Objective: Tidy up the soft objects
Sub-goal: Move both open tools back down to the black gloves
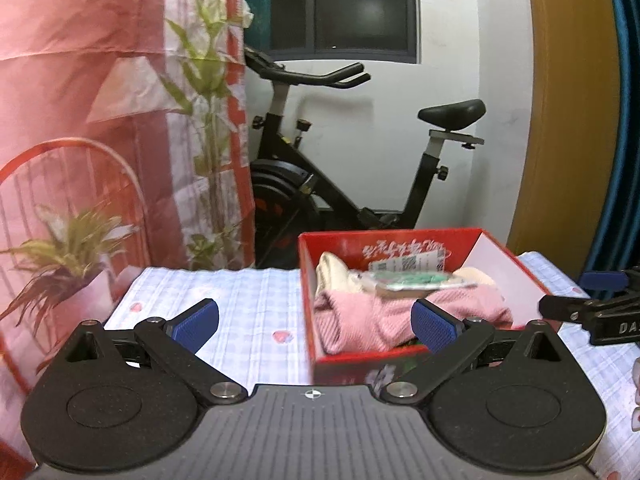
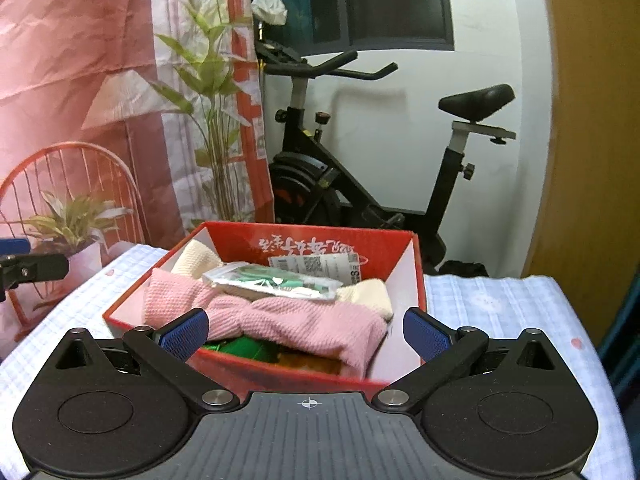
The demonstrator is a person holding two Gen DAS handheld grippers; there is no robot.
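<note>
pink knit cloth (image 2: 280,320) draped atop cream cloths (image 2: 368,294) inside open red box (image 2: 416,280).

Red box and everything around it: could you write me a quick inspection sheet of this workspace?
Surface: checked cloth with small hearts.
Job's things: red box holds a pink knit, cream knits and a clear packet; something green lies underneath.
Clutter: nothing seen on the cloth.
Grippers: left gripper and right gripper both open, holding nothing.
Cables: nothing seen.
Surroundings: exercise bike, printed curtain, dark window, wooden panel.
</note>
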